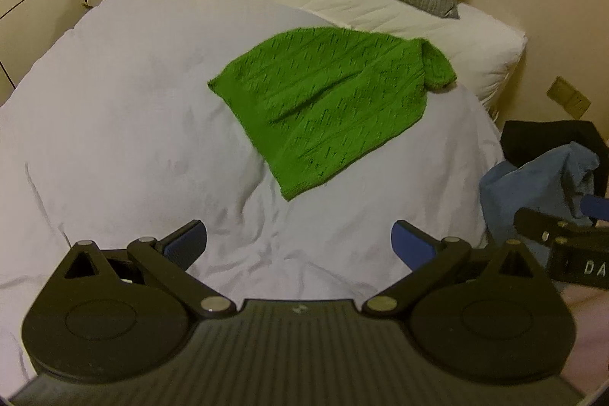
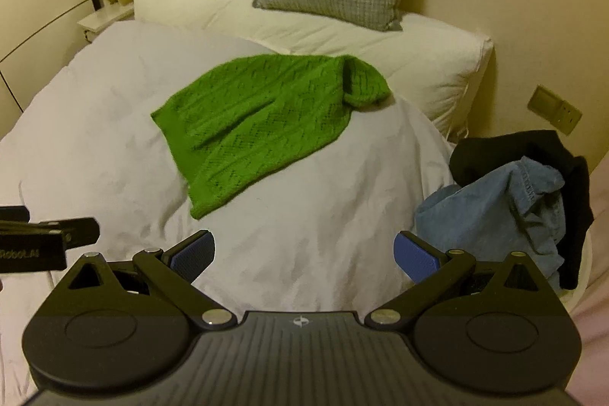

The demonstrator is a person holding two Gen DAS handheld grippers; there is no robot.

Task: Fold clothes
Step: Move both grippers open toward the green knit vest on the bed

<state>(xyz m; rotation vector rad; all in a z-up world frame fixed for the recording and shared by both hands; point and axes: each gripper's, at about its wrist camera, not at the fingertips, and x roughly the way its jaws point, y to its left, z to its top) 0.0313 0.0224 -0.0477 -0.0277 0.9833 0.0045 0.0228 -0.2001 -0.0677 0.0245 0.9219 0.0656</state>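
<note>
Both tools, left tool (image 1: pixel 298 244) and right tool (image 2: pixel 304 250), hover spread wide and empty above the bed (image 1: pixel 114 101), where the sweater (image 1: pixel 323 97) lies mid-bed, looking soft and floppy, best pinched at hem corners.

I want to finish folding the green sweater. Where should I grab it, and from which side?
Probably the near hem corner of the green sweater, approached from the bed's foot: it lies flat, pointing toward both open grippers, with bare duvet around it.
</note>
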